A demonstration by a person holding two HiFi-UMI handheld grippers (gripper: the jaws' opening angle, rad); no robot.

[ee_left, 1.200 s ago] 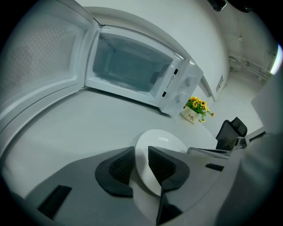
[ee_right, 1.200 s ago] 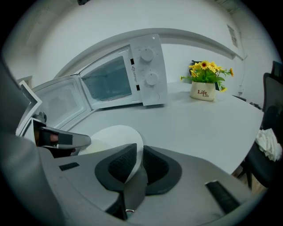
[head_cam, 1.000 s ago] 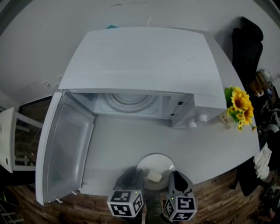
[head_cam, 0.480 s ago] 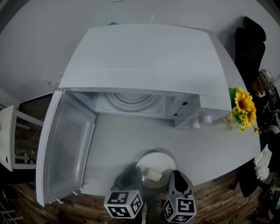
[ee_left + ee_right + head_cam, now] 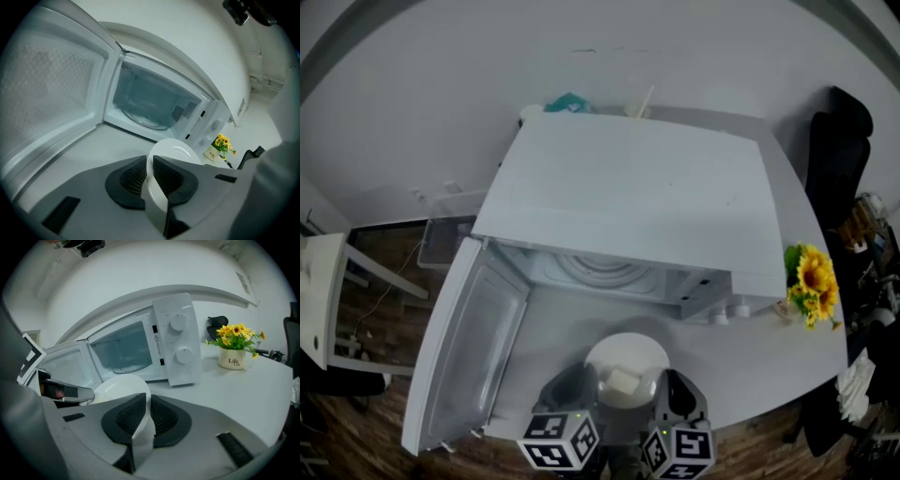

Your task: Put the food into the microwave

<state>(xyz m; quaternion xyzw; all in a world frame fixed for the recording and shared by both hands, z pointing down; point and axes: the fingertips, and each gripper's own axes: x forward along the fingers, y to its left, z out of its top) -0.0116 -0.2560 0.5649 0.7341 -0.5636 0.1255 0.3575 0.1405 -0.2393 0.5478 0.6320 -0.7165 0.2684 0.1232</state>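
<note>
A white plate (image 5: 628,361) carries a pale block of food (image 5: 622,382) and hangs just off the table in front of the open microwave (image 5: 628,187). My left gripper (image 5: 579,382) is shut on the plate's left rim (image 5: 161,161); its jaws have just closed on it. My right gripper (image 5: 667,392) is shut on the right rim (image 5: 123,387), its jaws still tightening within the last moment. The door (image 5: 469,352) stands swung out to the left. Inside, the glass turntable (image 5: 605,272) is bare.
A pot of sunflowers (image 5: 809,281) stands on the table right of the microwave's knobs (image 5: 178,336). A black chair (image 5: 839,141) is at the far right, a white shelf (image 5: 323,300) at the left. The table's front edge (image 5: 759,394) runs just under my grippers.
Both grippers have lifted the plate and carried it a little toward the microwave's opening. The head view has shifted, showing more wall behind the microwave.
</note>
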